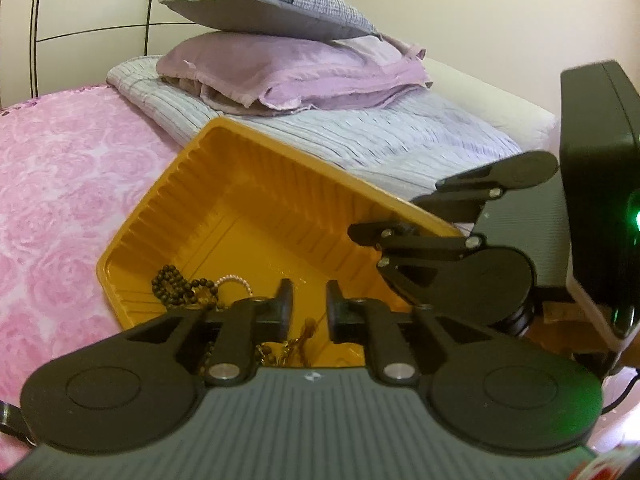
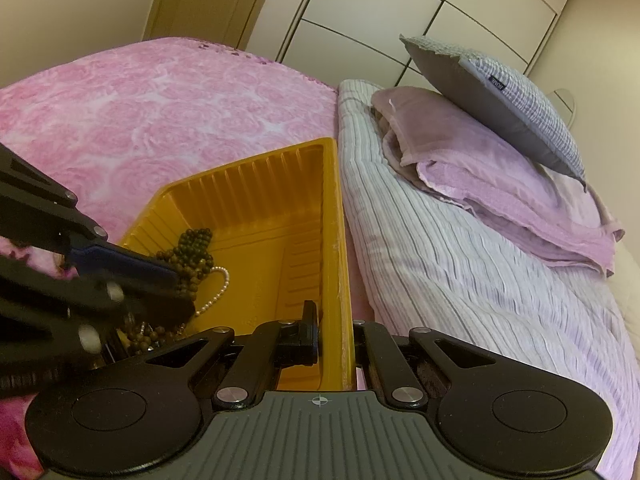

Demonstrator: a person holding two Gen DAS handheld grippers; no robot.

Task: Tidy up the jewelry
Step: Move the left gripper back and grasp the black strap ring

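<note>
On the pink rose-patterned bed, ribbed orange plastic tray holding dark wooden bead strands and white pearl string. Left gripper nearer, directly above, fingers slightly parted, empty. Right gripper closed, clamping tray wall.

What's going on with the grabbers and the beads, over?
Right gripper shut on yellow tray wall. Left gripper open over tray, empty. Dark beads, pearl strand inside. Nothing blocking.

Left gripper angles downward, jaws slightly parted, nothing pinched; right gripper tilts downward too, clamped tight.
</note>
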